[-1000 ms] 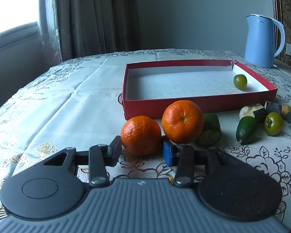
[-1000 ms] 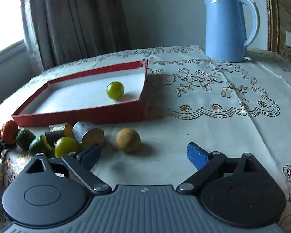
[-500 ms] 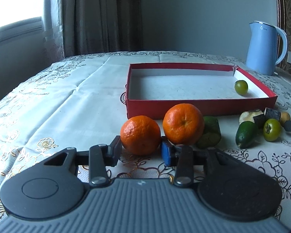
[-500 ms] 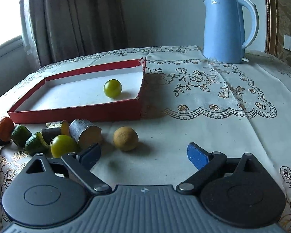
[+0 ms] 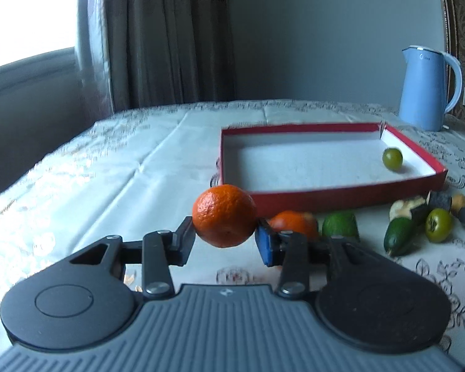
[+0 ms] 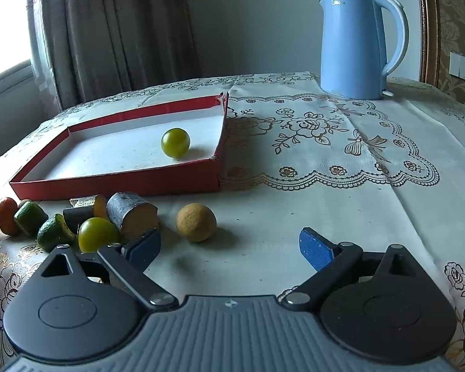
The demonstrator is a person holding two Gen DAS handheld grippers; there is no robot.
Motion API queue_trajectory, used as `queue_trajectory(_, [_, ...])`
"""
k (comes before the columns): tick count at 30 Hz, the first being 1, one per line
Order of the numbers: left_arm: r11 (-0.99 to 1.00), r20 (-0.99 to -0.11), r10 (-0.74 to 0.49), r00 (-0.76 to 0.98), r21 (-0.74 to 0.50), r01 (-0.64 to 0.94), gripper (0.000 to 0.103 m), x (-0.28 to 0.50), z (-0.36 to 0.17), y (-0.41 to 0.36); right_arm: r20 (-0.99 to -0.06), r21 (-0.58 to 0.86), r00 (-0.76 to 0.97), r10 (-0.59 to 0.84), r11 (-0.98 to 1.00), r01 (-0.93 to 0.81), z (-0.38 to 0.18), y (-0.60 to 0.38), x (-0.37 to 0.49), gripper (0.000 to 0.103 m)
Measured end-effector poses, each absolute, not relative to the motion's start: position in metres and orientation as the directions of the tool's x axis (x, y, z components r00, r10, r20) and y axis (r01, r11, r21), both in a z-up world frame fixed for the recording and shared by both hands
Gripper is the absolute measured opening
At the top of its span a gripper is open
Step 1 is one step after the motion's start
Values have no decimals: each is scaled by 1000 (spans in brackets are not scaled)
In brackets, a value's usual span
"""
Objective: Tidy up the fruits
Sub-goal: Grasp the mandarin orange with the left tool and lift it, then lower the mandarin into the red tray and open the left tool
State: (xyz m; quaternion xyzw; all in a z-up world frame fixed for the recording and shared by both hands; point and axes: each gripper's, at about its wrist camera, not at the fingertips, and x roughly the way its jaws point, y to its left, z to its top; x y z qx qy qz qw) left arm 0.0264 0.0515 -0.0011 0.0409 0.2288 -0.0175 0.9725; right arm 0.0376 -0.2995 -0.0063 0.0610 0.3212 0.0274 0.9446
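The left wrist view is showing what the right view barely catches: the left gripper (image 5: 224, 238) is holding a mandarin (image 5: 224, 219) raised off the tablecloth (image 5: 108, 179), both pads pressing its sides at a narrow spread. The fruit is nearly round, so no long axis is telling. Just beyond the right-hand pad a second mandarin (image 5: 293, 223) is lying on the cloth, and the red tray (image 5: 341, 197) is sitting farther ahead, a green tomato (image 5: 392, 159) resting inside. The right wrist view is showing the right gripper (image 6: 229, 246) standing wide, nothing between its pads; a brown round fruit (image 6: 196, 222) is lying just ahead of the gap.
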Motion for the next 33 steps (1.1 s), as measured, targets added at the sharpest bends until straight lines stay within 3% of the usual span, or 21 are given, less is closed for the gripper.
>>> queue_trajectory(8, [991, -421, -65, 905, 77, 107, 38, 77, 25, 29, -603, 134, 792, 91, 991, -11, -7, -300, 38, 97])
queue_trajectory(17, [993, -533, -40, 845, 69, 91, 38, 166, 4, 13, -602, 140, 793, 93, 990, -9, -7, -301, 37, 97])
queue_trajectory(24, [995, -559, -22, 829, 71, 75, 39, 185, -2, 11, -603, 139, 792, 90, 990, -7, -7, -300, 38, 97])
queue_trajectory(25, [994, -569, -24, 822, 73, 79, 41, 186, -3, 10, -603, 140, 792, 91, 990, -7, -7, -300, 38, 97])
queue_trajectory(29, [996, -558, -39, 829, 48, 80, 68, 185, -1, 13, -603, 140, 793, 91, 990, -8, -7, -300, 38, 98])
queue_trajectory(33, [993, -542, -24, 840, 81, 81, 70, 177, 2, 8, -602, 145, 793, 95, 989, -8, -7, -300, 38, 98])
